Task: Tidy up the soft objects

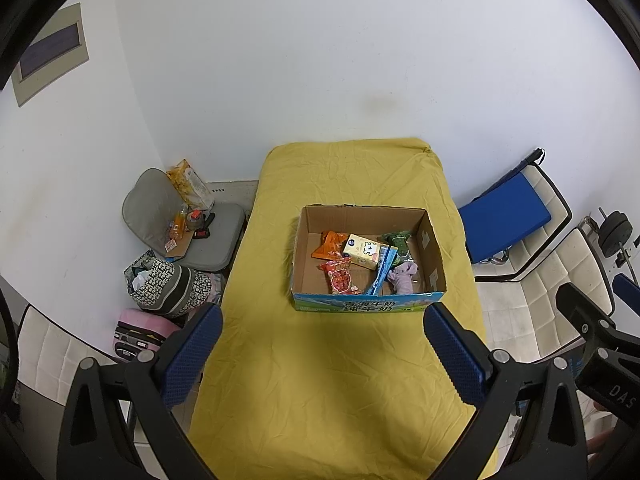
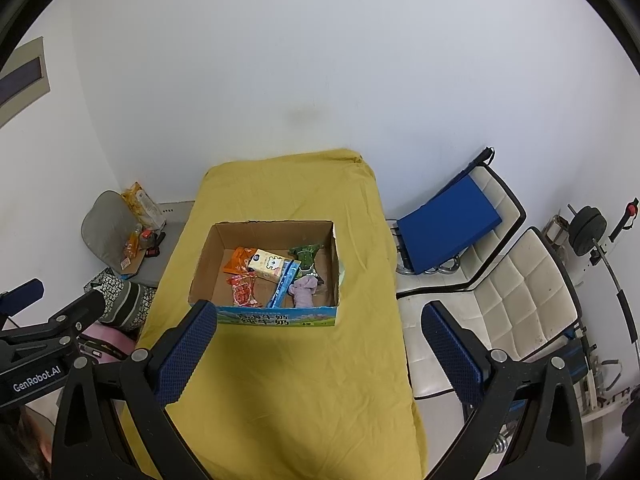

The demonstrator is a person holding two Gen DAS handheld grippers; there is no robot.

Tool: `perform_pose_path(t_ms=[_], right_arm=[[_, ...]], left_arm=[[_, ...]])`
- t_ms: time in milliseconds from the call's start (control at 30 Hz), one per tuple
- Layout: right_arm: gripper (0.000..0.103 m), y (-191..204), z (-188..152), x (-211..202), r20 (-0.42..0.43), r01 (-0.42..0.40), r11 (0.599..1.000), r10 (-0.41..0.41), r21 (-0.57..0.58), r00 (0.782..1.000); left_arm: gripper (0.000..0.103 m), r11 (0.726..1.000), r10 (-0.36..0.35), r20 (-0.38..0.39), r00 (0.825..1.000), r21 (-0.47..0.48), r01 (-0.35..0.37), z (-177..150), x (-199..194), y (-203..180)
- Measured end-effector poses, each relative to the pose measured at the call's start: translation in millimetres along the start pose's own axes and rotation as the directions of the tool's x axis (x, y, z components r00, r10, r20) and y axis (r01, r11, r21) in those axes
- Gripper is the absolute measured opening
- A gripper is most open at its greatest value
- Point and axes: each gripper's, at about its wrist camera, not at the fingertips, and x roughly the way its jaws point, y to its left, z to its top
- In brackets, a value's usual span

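Observation:
An open cardboard box (image 1: 434,256) (image 2: 202,264) stands on the yellow-covered table (image 1: 320,380) (image 2: 280,380). Inside lie an orange snack packet (image 1: 330,245) (image 2: 238,260), a red snack packet (image 1: 340,278) (image 2: 243,292), a cream tissue pack (image 1: 364,255) (image 2: 267,265), a blue packet (image 1: 382,272) (image 2: 285,284), a green soft toy (image 1: 400,244) (image 2: 306,256) and a lilac cloth (image 1: 404,276) (image 2: 304,291). My left gripper (image 1: 322,320) is open and empty, held above the table in front of the box. My right gripper (image 2: 318,320) is open and empty, near the box's front right corner.
A grey floor seat (image 1: 192,236) with bottles and a snack bag sits left of the table, with patterned bags (image 1: 168,288) below it. White chairs (image 2: 520,304) and a blue cushion (image 2: 448,228) stand to the right. A white wall is behind.

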Motion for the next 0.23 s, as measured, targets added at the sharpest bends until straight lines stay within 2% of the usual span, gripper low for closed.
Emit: perform_pose_path(t_ms=[233], right_arm=[[0.103,1.9,4.1,-1.6,0.005,0.005,1.000,-0.005,-0.004,1.000]], left_arm=[[0.103,1.000,0.001,0.006,1.000,0.001,-0.001,-1.7,-1.7,3.0]])
